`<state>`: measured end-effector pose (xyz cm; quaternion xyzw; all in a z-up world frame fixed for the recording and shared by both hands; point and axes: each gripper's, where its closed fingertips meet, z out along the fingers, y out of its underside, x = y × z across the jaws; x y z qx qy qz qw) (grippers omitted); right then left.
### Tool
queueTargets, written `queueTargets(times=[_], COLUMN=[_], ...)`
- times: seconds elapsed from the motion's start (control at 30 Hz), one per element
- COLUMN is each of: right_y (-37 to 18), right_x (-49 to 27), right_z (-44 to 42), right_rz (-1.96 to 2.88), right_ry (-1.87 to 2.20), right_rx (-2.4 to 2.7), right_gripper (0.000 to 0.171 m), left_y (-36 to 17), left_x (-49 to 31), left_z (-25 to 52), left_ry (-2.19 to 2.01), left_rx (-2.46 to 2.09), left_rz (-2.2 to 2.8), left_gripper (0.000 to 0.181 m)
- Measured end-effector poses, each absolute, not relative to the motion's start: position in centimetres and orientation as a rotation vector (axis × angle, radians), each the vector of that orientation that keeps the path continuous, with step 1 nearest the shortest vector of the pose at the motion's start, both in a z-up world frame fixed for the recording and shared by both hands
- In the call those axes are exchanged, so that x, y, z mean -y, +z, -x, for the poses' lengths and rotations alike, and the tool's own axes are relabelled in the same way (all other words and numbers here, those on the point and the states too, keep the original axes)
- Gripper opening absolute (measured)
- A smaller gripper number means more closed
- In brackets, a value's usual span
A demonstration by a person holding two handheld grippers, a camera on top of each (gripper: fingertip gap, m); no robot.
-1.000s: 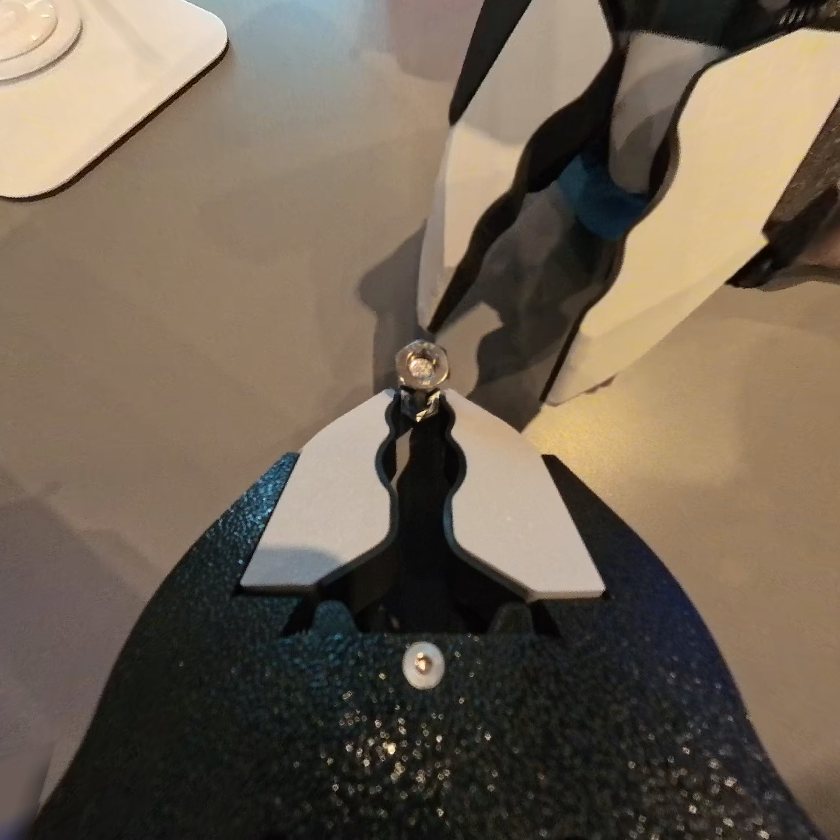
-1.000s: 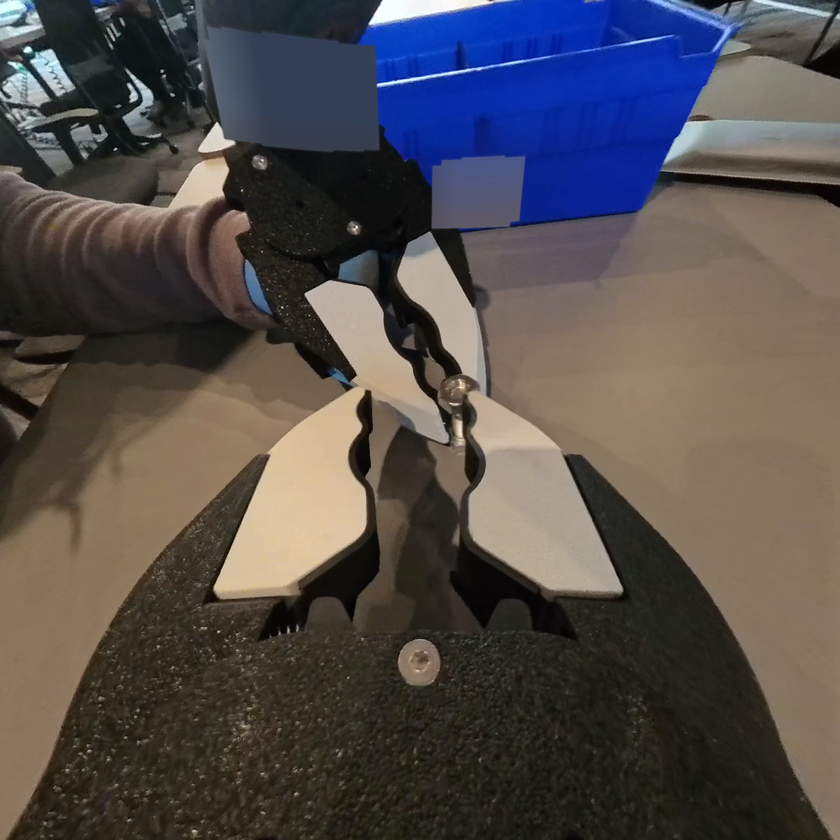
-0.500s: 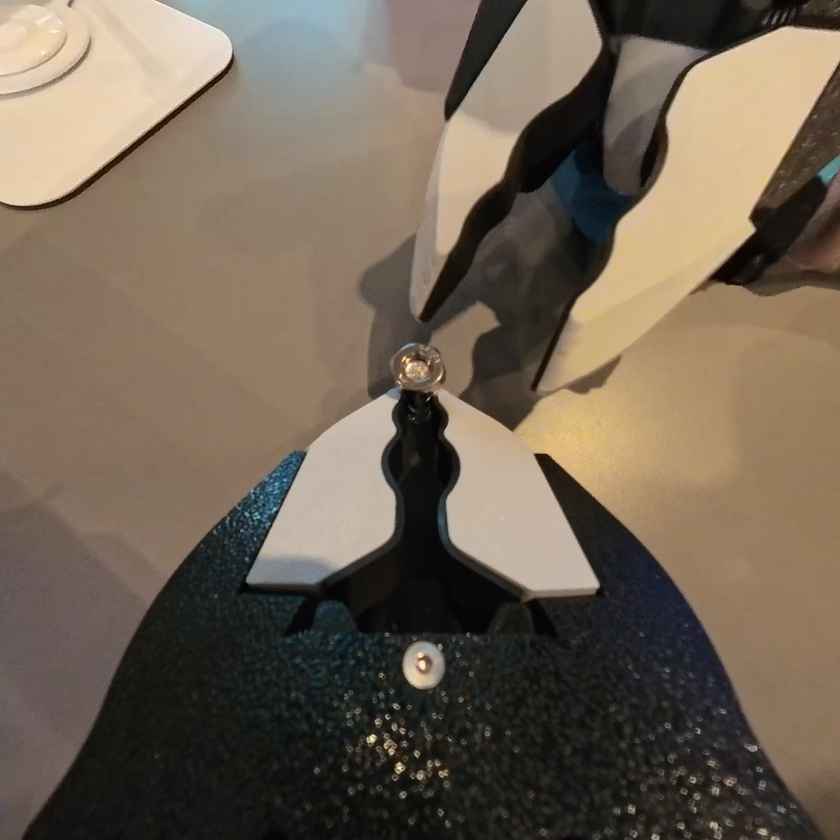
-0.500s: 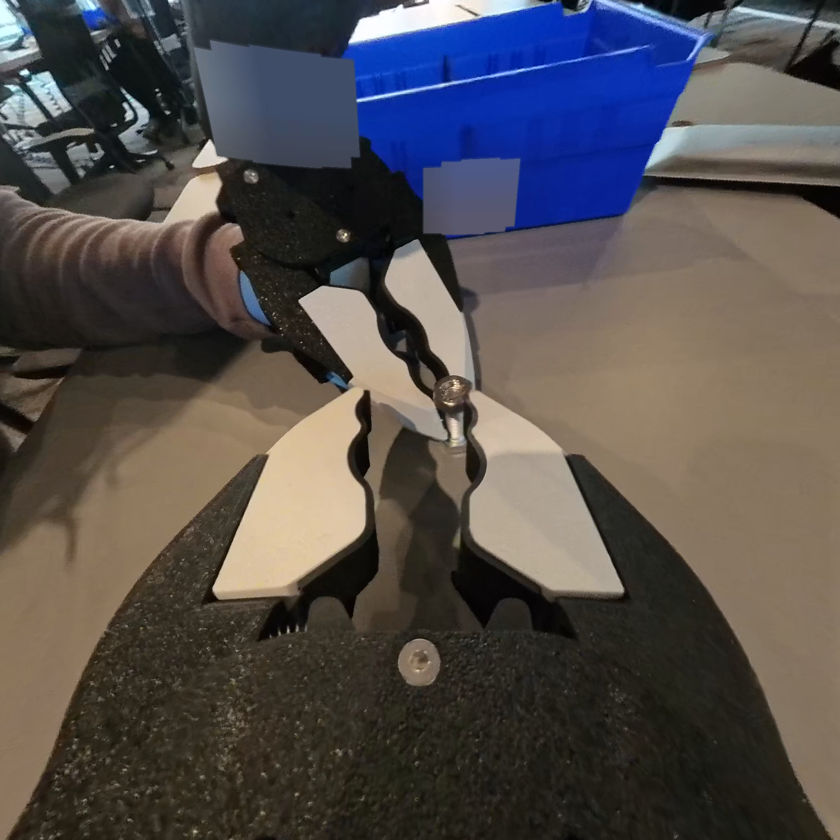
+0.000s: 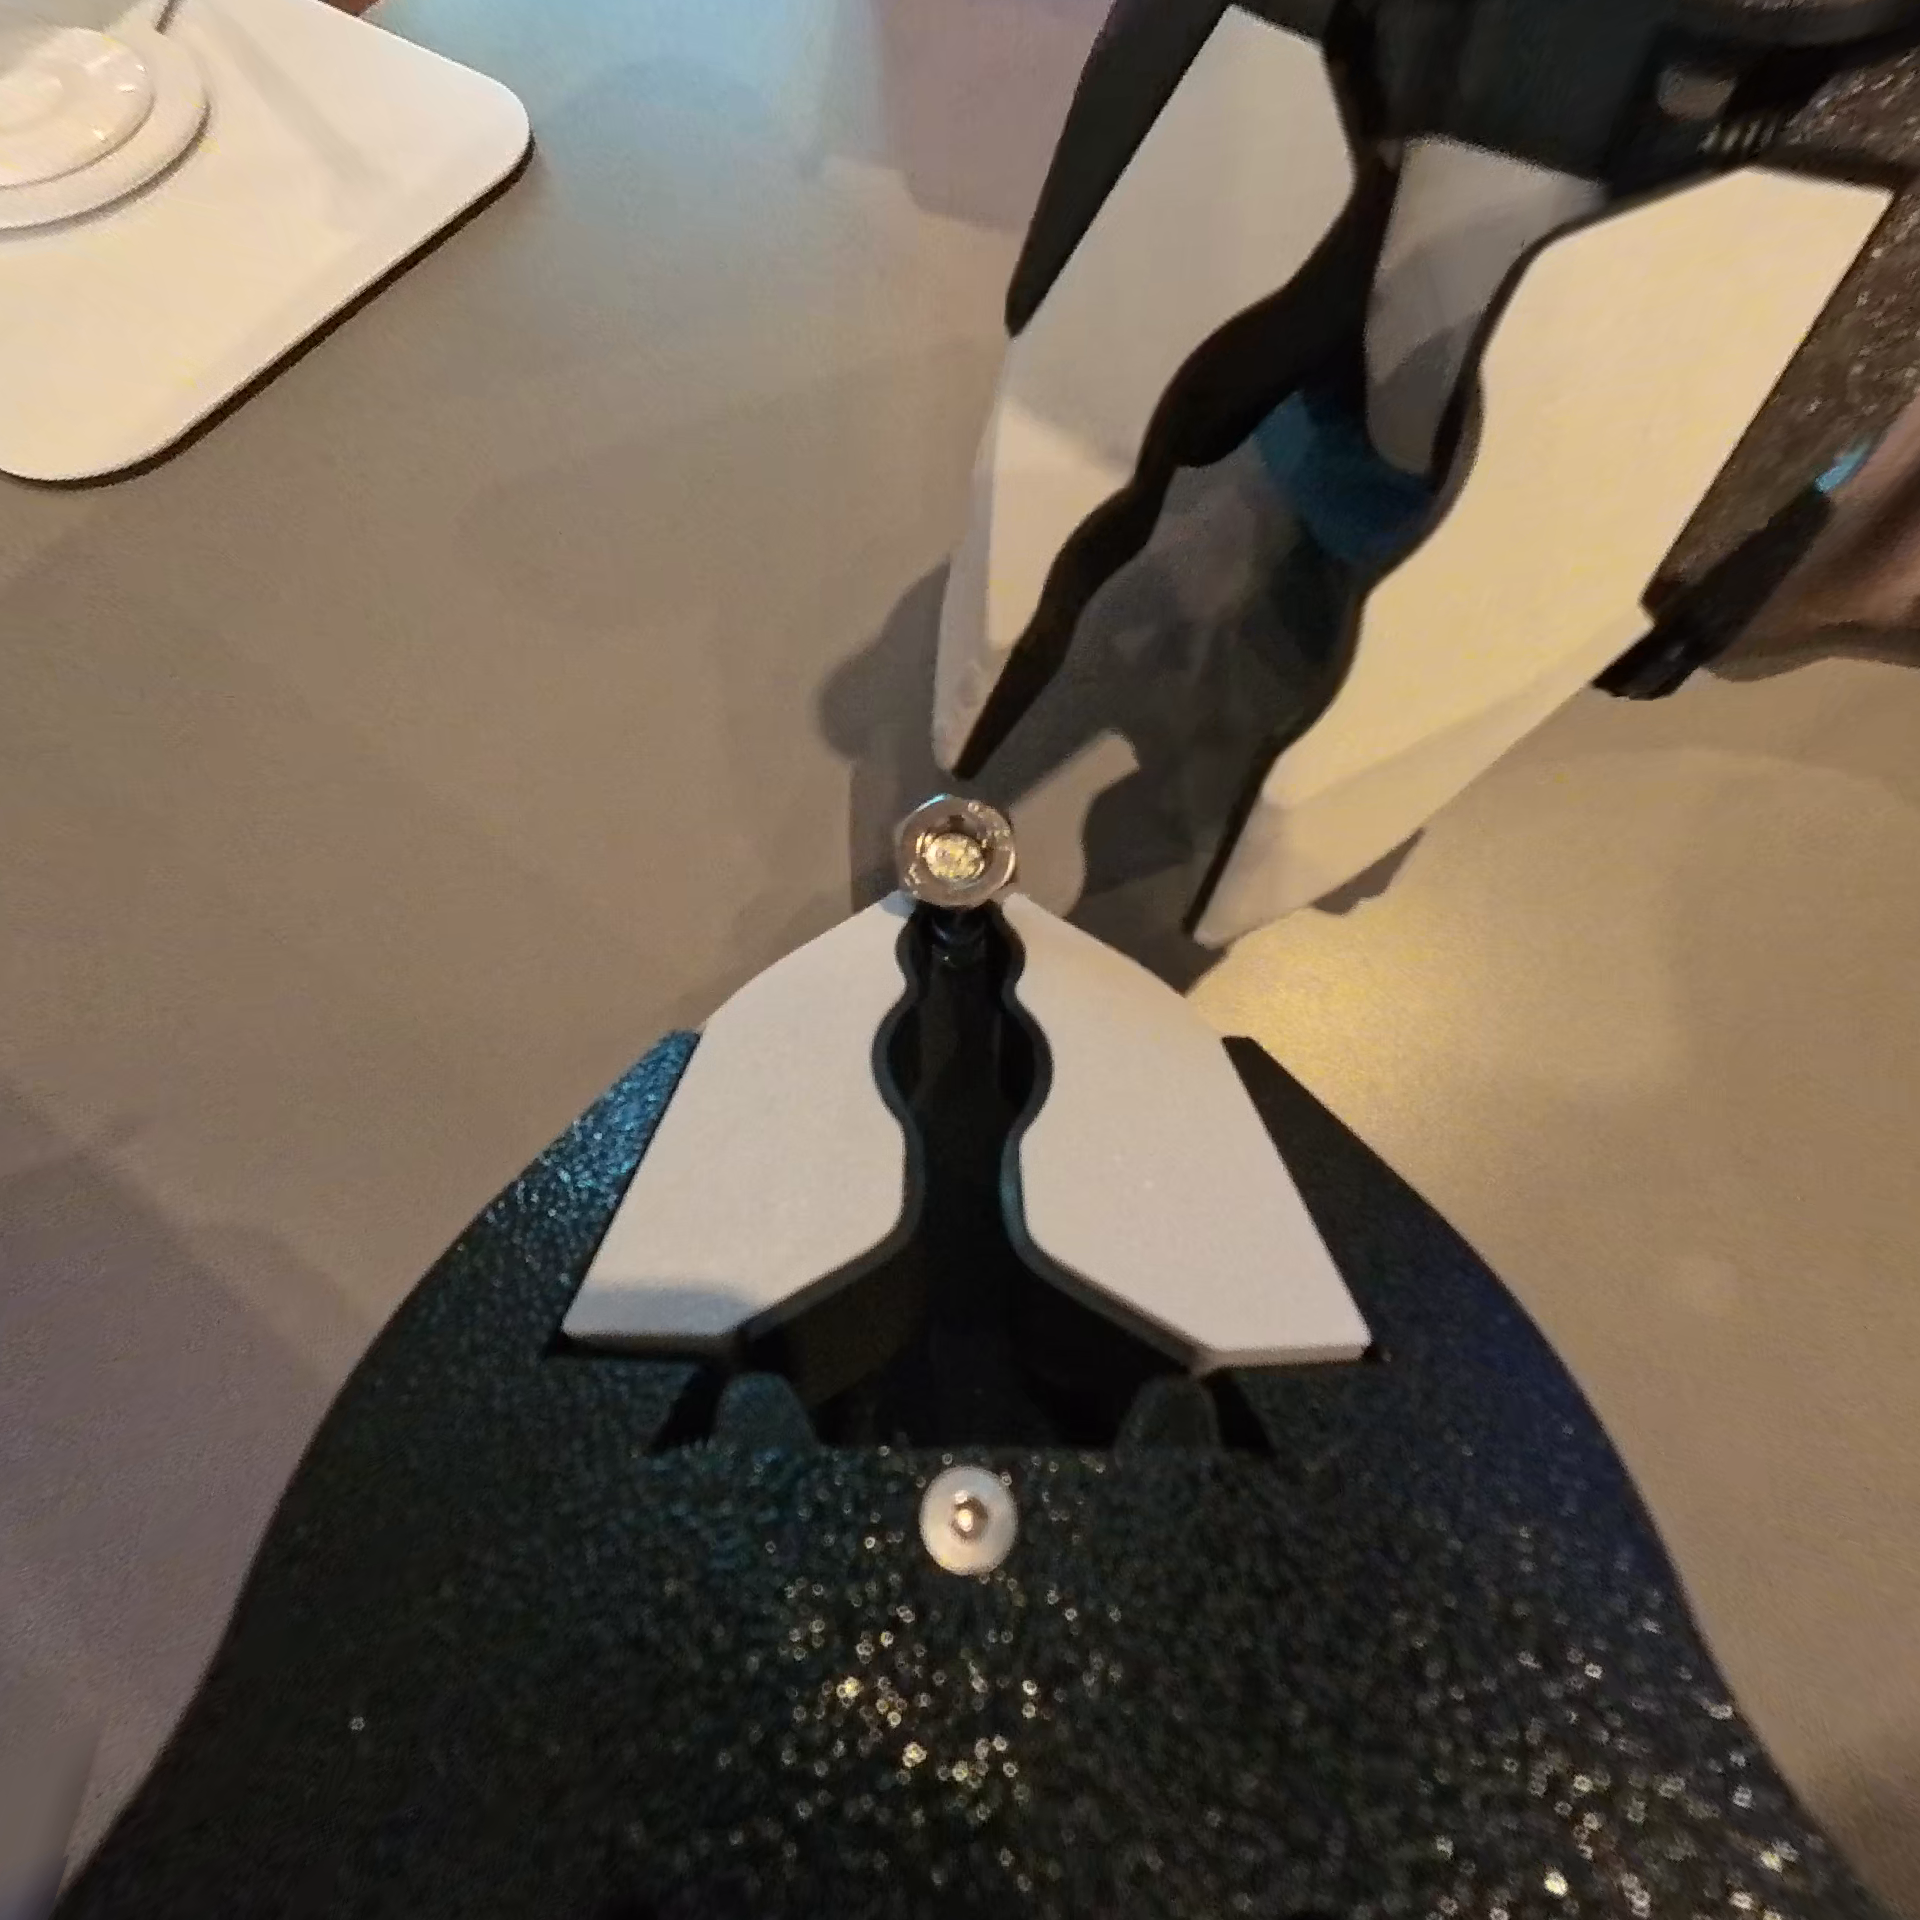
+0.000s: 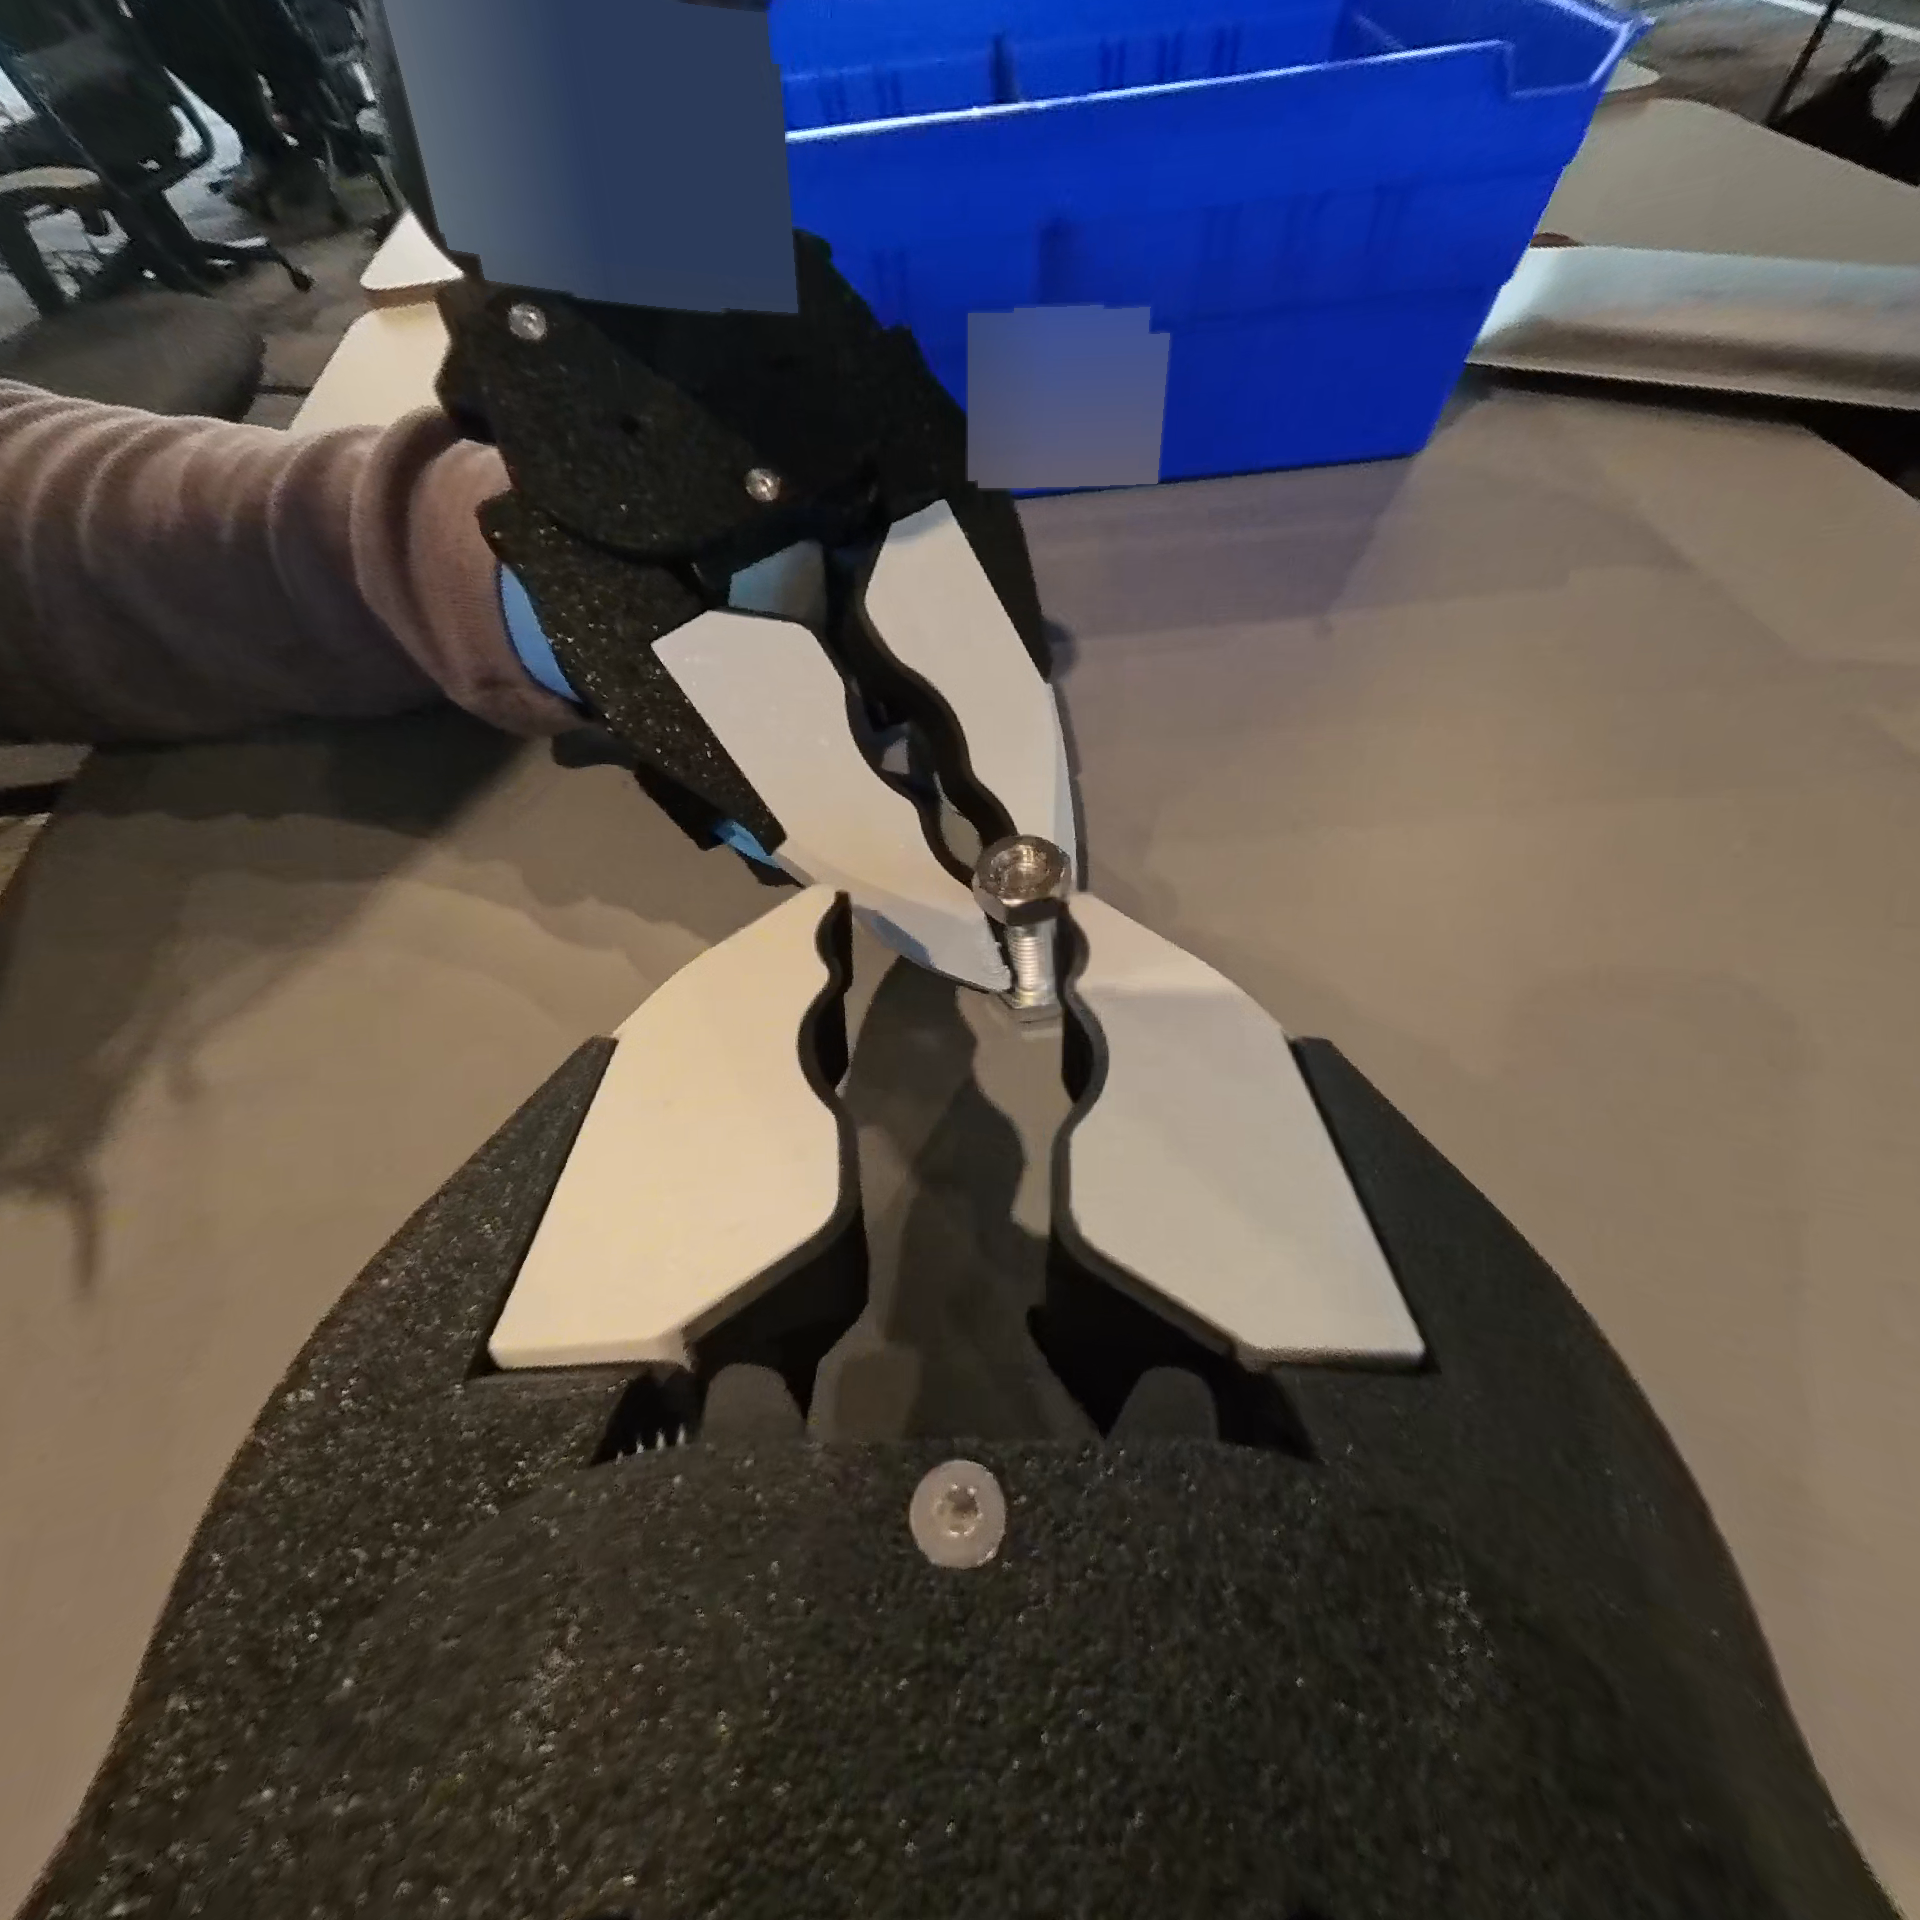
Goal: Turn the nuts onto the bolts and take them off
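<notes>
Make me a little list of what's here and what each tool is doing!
left tool: shut on the bolt's shaft
right tool: open, holding nothing, one finger close beside the nut
bolt: upright, head down near the table
nut: on the bolt's top end
table: grey, under both tools
bin: blue, at the back of the table
</notes>
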<state>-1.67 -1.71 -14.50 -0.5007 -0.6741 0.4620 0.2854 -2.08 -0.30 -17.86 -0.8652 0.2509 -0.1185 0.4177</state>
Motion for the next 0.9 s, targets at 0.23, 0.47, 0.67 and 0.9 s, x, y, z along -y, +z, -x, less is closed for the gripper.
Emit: queueTargets(times=[0.23, 0.47, 0.67, 0.9], right_y=[-14.81, -14.35, -14.55, -14.56], right_x=[2.13, 1.76, 1.80, 2.68], right_z=[1.59, 1.58, 1.62, 1.28], right_rz=[1.324, 1.344, 1.334, 1.281], right_ry=[1.227, 1.278, 1.243, 1.272], right_rx=[1.846, 1.802, 1.812, 1.869], right_gripper=[0.032, 0.036, 0.040, 0.036], left_y=[-17.86, -18.00, -17.96, -17.88], left_x=[0.38, 0.69, 0.51, 0.40], left_z=[2.06, 1.84, 2.06, 2.23], left_ry=[-0.301, -0.304, -0.296, -0.293], left_rx=[-0.637, -0.656, -0.635, -0.623], left_rz=[2.168, 2.183, 2.182, 2.176], left_gripper=[0.010, 0.021, 0.016, 0.011])
